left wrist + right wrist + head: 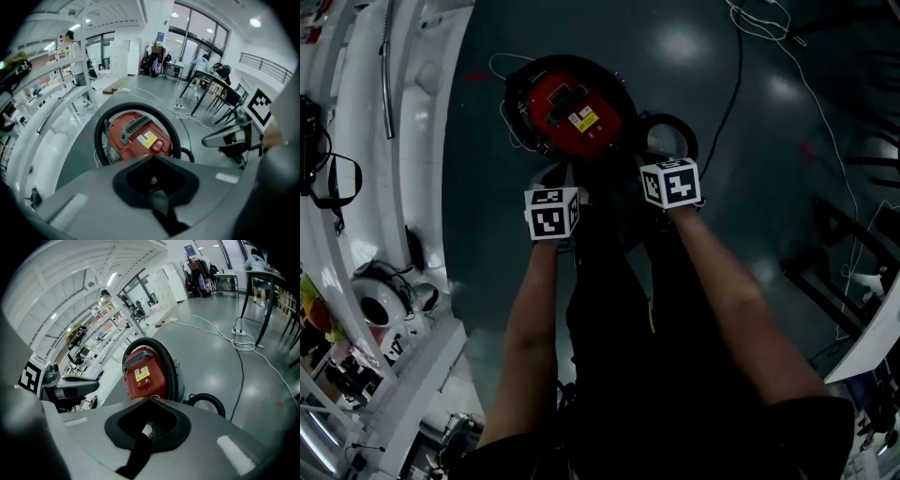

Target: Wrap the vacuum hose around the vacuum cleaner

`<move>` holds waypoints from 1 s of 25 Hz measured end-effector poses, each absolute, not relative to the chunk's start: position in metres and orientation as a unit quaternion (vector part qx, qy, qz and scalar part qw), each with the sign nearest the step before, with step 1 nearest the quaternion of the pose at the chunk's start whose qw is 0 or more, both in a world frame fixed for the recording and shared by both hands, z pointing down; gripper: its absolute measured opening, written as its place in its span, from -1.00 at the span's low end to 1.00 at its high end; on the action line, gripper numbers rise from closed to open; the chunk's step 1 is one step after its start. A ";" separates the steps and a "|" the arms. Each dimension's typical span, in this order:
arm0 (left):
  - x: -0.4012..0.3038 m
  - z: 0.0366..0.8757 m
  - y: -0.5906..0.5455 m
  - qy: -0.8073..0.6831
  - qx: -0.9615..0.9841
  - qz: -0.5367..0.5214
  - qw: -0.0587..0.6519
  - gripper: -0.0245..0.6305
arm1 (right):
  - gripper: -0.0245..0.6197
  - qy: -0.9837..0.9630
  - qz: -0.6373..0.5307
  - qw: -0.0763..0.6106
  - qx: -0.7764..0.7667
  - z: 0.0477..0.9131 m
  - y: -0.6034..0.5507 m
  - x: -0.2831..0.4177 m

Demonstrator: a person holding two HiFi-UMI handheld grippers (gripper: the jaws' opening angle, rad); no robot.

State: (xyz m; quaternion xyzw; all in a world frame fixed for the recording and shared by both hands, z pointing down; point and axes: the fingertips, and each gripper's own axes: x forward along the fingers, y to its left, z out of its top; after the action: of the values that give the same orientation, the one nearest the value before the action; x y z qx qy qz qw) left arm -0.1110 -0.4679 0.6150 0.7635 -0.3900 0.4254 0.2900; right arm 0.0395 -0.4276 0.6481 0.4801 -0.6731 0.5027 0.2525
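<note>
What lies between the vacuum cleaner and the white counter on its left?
Mostly bare floor, with a small red mark and a thin white cord beside the vacuum cleaner; the head view shows it.

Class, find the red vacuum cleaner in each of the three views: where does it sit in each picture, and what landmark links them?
Head view: vacuum cleaner at upper centre, seen from above.
Left gripper view: vacuum cleaner at centre, slightly left, ringed by the hose.
Right gripper view: vacuum cleaner at centre, hose over its top and right side.
Shared landmark: the yellow label on its red top.
</note>
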 end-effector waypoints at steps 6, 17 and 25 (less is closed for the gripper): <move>-0.080 0.580 -0.408 -0.414 0.744 0.407 0.331 -0.90 | -0.94 -0.693 0.502 0.248 0.455 0.612 -0.384 0.056; -0.055 0.516 -0.361 -0.389 0.759 0.362 0.375 -0.90 | -0.94 -0.729 0.469 0.250 0.432 0.537 -0.354 0.041; -0.108 0.479 -0.356 -0.395 0.766 0.352 0.364 -0.90 | -0.94 -0.729 0.452 0.216 0.466 0.484 -0.346 -0.004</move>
State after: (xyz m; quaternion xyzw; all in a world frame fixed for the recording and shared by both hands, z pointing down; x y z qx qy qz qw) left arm -0.1084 -0.3560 0.4793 0.7665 -0.3948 0.3519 0.3644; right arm -0.0045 -0.3457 0.4842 0.4660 -0.7294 0.4519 0.2158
